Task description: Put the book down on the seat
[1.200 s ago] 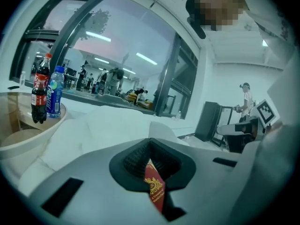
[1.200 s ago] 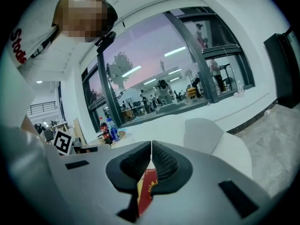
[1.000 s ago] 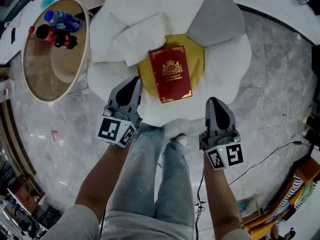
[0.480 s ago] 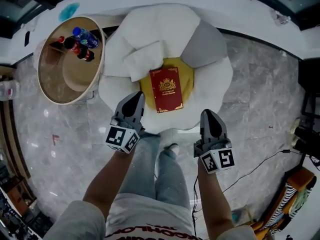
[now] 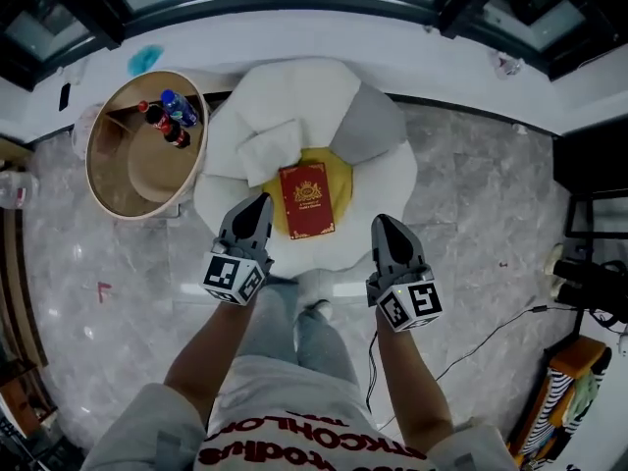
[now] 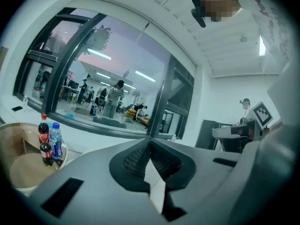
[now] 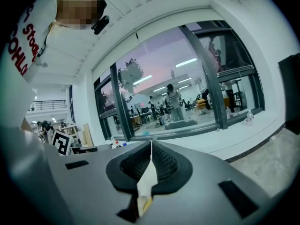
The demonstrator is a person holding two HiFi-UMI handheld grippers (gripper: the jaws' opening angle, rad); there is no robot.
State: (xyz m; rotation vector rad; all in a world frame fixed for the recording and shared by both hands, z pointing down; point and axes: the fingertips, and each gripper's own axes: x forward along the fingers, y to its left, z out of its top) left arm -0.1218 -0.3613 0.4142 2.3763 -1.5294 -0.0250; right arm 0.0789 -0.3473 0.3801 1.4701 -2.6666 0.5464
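Observation:
A red book [image 5: 304, 199] with a gold crest lies flat on the yellow centre of the white flower-shaped seat [image 5: 392, 175]. My left gripper [image 5: 257, 204] hovers just left of the book, near the seat's front edge, shut and empty. My right gripper [image 5: 381, 226] hangs to the book's right over the seat's front rim, also shut with nothing in it. In the left gripper view the jaws [image 6: 150, 149] meet tip to tip. The right gripper view shows the same closed jaws [image 7: 151, 149]. Neither gripper touches the book.
A round wooden side table [image 5: 118, 180] with three bottles [image 5: 169, 116] stands left of the seat. A white cushion [image 5: 270, 150] lies on the seat behind the book. The person's legs stand on the marble floor [image 5: 491, 214] before the seat. A cable [image 5: 471, 346] trails at right.
Both grippers and the head have drawn back and up from the seat, so the book and seat look smaller and farther. The book stays where it lay.

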